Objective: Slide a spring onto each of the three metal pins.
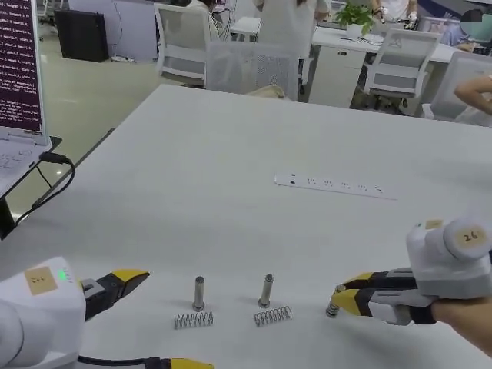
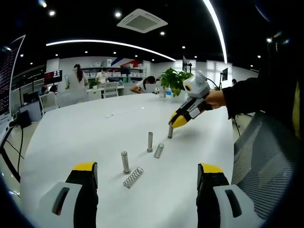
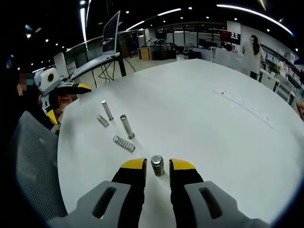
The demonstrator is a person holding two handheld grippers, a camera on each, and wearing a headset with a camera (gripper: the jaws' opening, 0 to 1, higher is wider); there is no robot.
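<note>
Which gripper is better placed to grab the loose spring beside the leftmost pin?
Left. The left gripper is open, empty and faces the loose metal coil spring by the leftmost steel pin. The right gripper straddles the spring-covered pin farthest from it.

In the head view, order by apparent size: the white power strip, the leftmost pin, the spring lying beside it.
Largest: power strip.
Then leftmost pin and spring, too alike in length to rank.
</note>
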